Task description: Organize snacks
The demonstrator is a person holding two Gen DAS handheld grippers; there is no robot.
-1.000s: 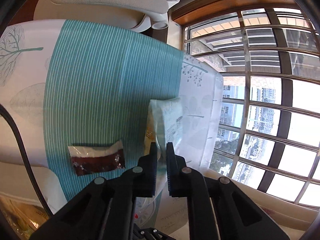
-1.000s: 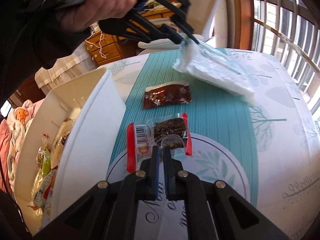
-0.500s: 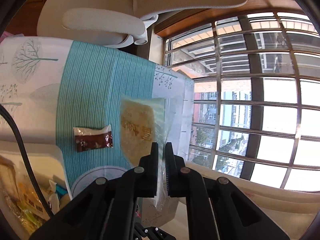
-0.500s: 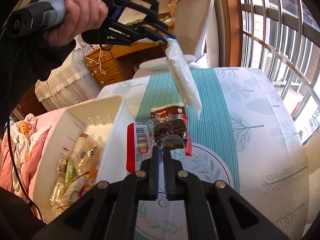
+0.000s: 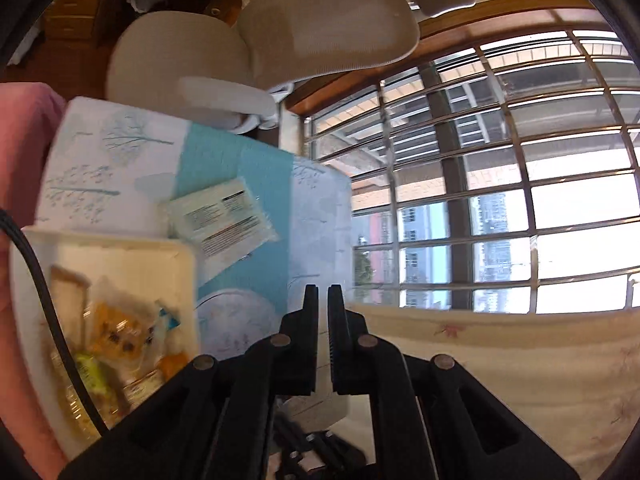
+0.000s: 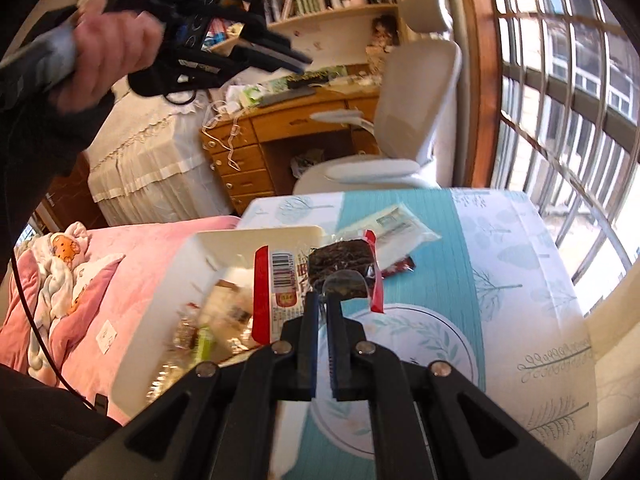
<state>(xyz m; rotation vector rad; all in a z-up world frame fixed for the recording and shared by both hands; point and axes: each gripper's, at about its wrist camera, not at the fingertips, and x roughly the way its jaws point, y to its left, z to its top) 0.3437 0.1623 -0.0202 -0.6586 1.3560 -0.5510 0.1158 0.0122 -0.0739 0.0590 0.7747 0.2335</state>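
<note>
Bench [image 6: 512,248], covered by a teal-and-white leaf-print cloth, stands beside a pink bed [image 6: 136,256]; barred window behind it

White bin [image 6: 224,240] sits at the bench's edge on the bed side, partly filled with blurred snack packets [image 5: 120,336]

Pale flat packet [image 5: 224,220] with printed label lies on the teal stripe, just beyond the bin's far corner; in the right wrist view it overlaps a small dark brown packet [image 6: 400,266], only an end of which shows

Red-edged snack pack [image 6: 304,276], clear window showing dark contents, barcode facing the camera, is up off the bench, over the bin's near rim

Right gripper [image 6: 323,300]: fingers nearly together, pinching the lower edge of the red-edged snack pack

Left gripper [image 5: 323,292]: raised high above the bench in the person's left hand [image 6: 108,48], fingers drawn close with a narrow gap, nothing between them
</note>
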